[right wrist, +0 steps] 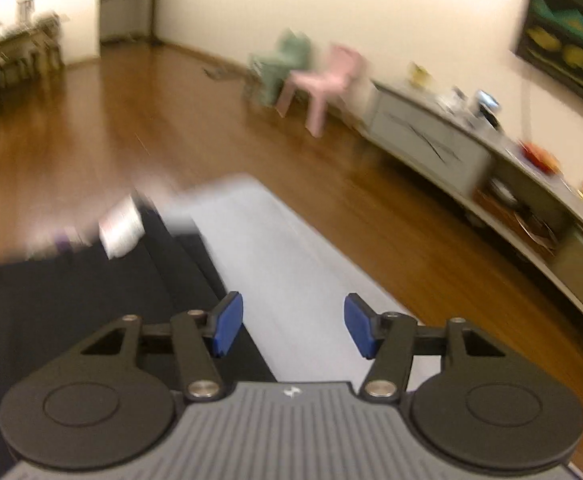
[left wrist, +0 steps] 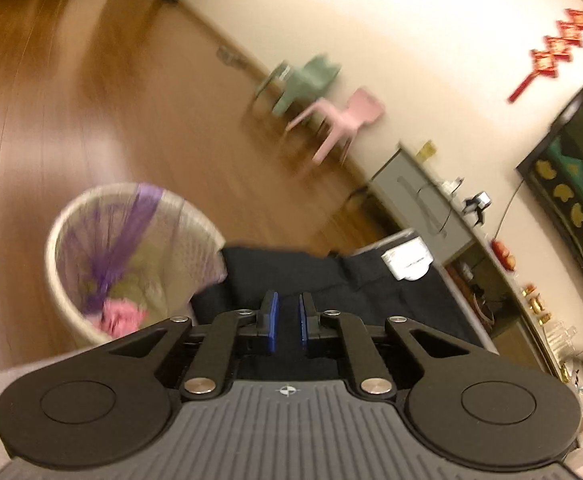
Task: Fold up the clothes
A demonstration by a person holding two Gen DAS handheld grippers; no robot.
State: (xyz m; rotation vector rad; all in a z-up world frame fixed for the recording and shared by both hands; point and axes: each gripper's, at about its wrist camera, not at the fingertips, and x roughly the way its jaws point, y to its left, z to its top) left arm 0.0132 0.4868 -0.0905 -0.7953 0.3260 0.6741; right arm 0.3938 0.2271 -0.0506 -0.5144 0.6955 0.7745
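The left tongs (left wrist: 287,322) are perhaps pinching the dark navy garment (left wrist: 331,280); the right tongs (right wrist: 293,326), standing apart and empty, need a new hold on it.

- Dark garment (left wrist: 371,284): matt black woven cloth, white paper-like tag (left wrist: 407,262).
- Floor (right wrist: 131,136): glossy brown wood planks.
- Table surface (right wrist: 291,264): smooth, pale grey, matt.
- Bin (left wrist: 71,304): pale plastic, thin purple film liner.
- Left gripper (left wrist: 287,320): matt black plastic, blue rubbery pads, bright metal pins.
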